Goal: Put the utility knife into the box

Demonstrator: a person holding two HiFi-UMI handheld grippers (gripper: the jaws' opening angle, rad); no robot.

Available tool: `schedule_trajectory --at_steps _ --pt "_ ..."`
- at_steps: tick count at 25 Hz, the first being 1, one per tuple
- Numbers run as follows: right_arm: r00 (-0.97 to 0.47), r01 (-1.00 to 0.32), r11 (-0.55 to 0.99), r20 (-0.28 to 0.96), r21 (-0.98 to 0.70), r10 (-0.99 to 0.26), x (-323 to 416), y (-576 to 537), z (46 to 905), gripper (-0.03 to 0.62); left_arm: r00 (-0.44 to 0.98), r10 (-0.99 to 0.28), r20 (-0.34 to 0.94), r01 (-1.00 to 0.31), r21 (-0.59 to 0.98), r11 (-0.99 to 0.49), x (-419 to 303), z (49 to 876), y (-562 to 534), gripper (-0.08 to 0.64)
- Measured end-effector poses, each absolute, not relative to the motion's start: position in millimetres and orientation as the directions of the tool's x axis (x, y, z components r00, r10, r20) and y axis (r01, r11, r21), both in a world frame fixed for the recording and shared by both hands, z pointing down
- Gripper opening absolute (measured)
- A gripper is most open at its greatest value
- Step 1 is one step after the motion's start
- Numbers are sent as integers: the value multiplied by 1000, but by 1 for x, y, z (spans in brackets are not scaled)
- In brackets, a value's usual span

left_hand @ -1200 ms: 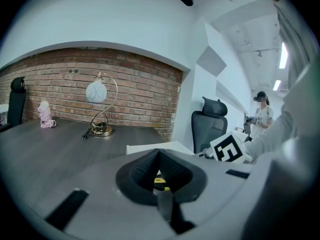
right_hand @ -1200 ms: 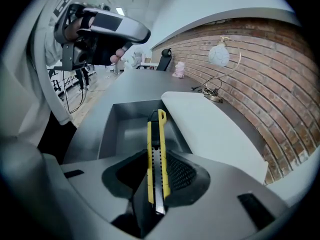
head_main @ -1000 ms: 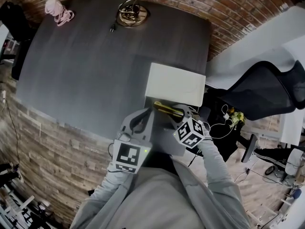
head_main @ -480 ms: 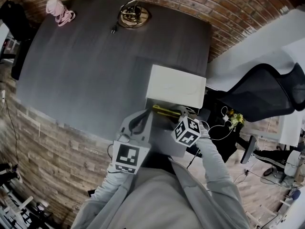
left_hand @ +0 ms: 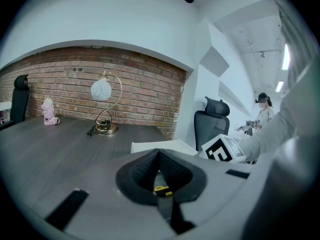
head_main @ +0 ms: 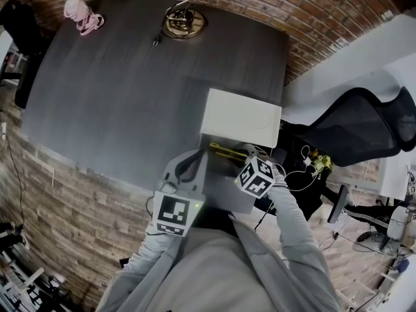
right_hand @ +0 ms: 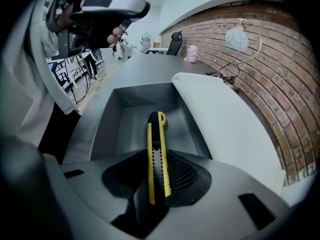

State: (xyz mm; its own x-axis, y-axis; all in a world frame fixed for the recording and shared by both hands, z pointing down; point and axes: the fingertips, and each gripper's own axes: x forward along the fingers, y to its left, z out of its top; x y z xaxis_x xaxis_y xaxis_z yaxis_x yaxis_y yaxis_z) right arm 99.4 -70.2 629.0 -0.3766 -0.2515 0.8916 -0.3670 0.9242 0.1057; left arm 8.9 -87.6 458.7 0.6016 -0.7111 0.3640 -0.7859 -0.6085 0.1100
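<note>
Utility knife (right_hand: 157, 154), yellow-black plastic, clamped lengthwise in right gripper (right_hand: 156, 175), tip over open grey box (right_hand: 130, 126) w/ white lid (right_hand: 225, 114). Left gripper (left_hand: 159, 156) jaws together, empty, near box. Step: placing. Next, prob.: lower into box, release.

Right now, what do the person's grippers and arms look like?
The left gripper and right gripper are smooth grey shells with black textured pads. Each carries a white cube with black square markers. Both arms wear grey sleeves.
</note>
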Motion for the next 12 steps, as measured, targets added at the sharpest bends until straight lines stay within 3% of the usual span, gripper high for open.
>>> schedule_trajectory --at_steps 12 --pt "-400 -405 911 882 74 -250 100 -71 620 130 603 -716 352 -786 110 -608 5 453 -89 19"
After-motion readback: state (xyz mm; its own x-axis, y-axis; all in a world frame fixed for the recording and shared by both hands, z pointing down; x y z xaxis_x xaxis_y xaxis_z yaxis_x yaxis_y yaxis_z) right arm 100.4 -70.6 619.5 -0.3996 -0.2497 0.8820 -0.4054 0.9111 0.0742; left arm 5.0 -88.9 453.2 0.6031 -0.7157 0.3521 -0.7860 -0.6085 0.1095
